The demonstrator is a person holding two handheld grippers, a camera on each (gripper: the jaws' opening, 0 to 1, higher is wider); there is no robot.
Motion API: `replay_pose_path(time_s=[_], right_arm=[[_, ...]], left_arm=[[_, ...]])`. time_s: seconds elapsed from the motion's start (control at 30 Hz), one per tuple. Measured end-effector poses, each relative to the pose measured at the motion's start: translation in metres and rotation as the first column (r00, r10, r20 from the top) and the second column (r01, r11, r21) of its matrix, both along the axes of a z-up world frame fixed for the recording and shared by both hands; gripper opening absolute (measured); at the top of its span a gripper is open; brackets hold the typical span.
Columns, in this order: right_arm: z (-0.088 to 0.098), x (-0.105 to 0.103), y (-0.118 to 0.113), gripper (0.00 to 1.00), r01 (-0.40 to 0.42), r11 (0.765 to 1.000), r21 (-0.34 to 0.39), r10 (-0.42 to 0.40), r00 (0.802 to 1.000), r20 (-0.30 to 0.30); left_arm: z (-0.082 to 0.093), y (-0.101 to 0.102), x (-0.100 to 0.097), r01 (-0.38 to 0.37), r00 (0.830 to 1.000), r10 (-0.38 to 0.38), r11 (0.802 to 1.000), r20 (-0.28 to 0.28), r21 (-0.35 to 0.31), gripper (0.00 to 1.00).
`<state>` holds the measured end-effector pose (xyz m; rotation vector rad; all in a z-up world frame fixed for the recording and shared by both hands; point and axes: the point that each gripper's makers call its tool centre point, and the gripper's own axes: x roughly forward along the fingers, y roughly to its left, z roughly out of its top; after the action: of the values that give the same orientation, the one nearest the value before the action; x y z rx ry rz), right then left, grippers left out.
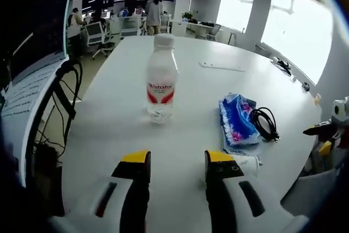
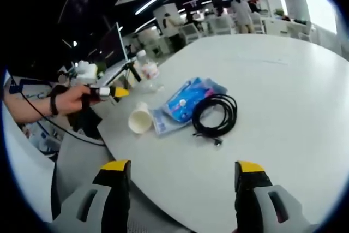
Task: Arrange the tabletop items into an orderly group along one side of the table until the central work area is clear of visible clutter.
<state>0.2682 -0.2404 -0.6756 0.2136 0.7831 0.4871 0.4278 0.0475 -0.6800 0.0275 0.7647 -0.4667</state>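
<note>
While both grippers' fingers stand spread and empty, bottle (image 1: 161, 78), blue packet (image 2: 184, 102), cable (image 2: 216, 114) and cup (image 2: 140, 119) sit near the worktop (image 2: 283, 91) edge.

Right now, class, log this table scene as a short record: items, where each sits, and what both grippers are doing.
table: white
bottle: upright, capped, ahead of the left gripper
packet: blue, lying flat, touching the cup
cup: white paper, tipped on its side
cable: black, coiled, beside the packet
left gripper: open, holding nothing
right gripper: open, holding nothing, short of the cable
</note>
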Motion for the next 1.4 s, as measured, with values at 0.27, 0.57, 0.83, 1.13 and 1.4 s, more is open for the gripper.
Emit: replay_pose_path(time_s=[0.27, 0.57, 0.83, 1.13, 1.4], right_arm=[[0.001, -0.003, -0.002, 0.79, 0.006, 1.000, 0.001, -0.006, 1.000, 0.004], [0.001, -0.008, -0.002, 0.79, 0.016, 1.000, 0.006, -0.016, 1.000, 0.004], [0.002, -0.008, -0.002, 0.79, 0.021, 1.000, 0.008, -0.021, 1.000, 0.009], [0.002, -0.010, -0.003, 0.79, 0.024, 1.000, 0.007, -0.024, 1.000, 0.011], [0.001, -0.016, -0.009, 0.79, 0.047, 0.999, 0.009, -0.047, 0.999, 0.008]], left_arm=[[-0.001, -0.006, -0.009, 0.097, 0.995, -0.099, 0.993, 0.017, 0.074, 0.38], [0.000, -0.018, -0.015, 0.283, 0.955, -0.295, 0.938, 0.035, 0.200, 0.38], [-0.002, -0.041, -0.028, 0.528, 0.831, -0.556, 0.791, 0.003, 0.310, 0.38], [-0.014, -0.060, -0.037, 0.713, 0.661, -0.745, 0.586, -0.089, 0.386, 0.41], [-0.022, -0.068, -0.041, 0.789, 0.522, -0.839, 0.406, -0.154, 0.461, 0.41]])
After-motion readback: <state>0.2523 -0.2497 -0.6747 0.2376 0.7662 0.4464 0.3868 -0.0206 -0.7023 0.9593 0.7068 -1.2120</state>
